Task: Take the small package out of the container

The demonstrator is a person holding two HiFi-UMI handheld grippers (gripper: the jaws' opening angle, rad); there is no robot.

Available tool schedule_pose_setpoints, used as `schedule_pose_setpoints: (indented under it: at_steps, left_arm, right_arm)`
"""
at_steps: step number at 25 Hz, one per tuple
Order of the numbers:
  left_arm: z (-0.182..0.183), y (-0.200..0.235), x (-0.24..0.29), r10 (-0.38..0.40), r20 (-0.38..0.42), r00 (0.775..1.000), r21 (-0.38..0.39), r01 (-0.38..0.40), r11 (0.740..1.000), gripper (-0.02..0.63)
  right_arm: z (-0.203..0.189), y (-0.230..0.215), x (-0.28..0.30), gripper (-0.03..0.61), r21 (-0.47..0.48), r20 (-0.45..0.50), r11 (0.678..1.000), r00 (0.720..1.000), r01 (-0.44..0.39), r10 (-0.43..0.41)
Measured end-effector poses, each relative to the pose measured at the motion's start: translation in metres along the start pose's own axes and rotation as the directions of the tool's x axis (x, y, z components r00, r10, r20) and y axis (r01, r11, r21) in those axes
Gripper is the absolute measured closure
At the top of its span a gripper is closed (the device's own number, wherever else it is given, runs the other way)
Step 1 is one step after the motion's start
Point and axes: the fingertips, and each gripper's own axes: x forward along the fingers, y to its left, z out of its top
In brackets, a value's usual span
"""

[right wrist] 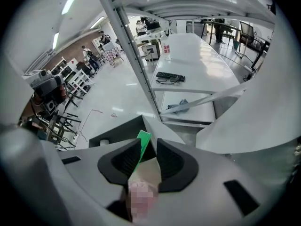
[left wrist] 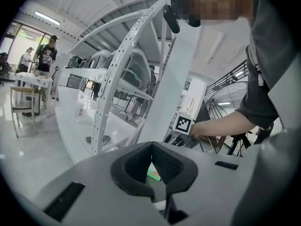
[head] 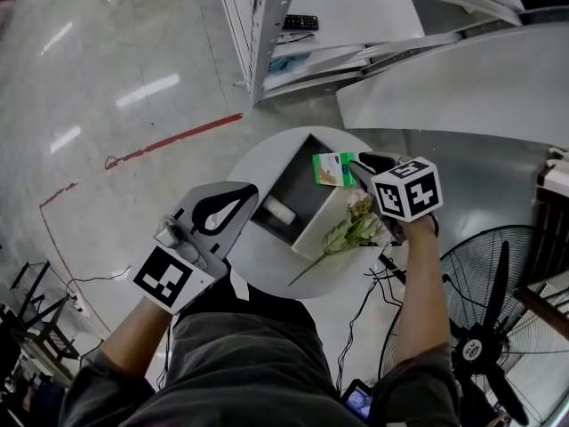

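A small green-and-white package hangs over the far corner of the open grey box container, which sits on a round white table. My right gripper is shut on the package; its green edge stands between the black pads in the right gripper view. My left gripper is shut with nothing in it and hovers at the container's near left side. Through its jaws in the left gripper view a bit of the green package shows. A white roll lies inside the container.
A bunch of pale artificial flowers lies on the table against the container's right wall. A standing fan is at the lower right, cables trail below the table, and a white rack with a remote stands behind.
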Motion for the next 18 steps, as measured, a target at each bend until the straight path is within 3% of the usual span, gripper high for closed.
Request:
schedule_pose_setpoints:
  at_steps: [9,18]
  left_arm:
    - [-0.012,0.009,-0.006,0.015,-0.009,1.0,-0.024,-0.015,1.0,0.598]
    - [-0.005,0.005,-0.014,0.003,-0.005,1.0,0.001,-0.003,1.0,0.598]
  right_arm:
    - [0.0,0.001,0.017,0.526,-0.009,-0.095,1.0,0.995,-0.018,0.017]
    - [0.013,0.018,0.006,0.554,0.014,0.0,1.0,1.0,-0.027,0.027]
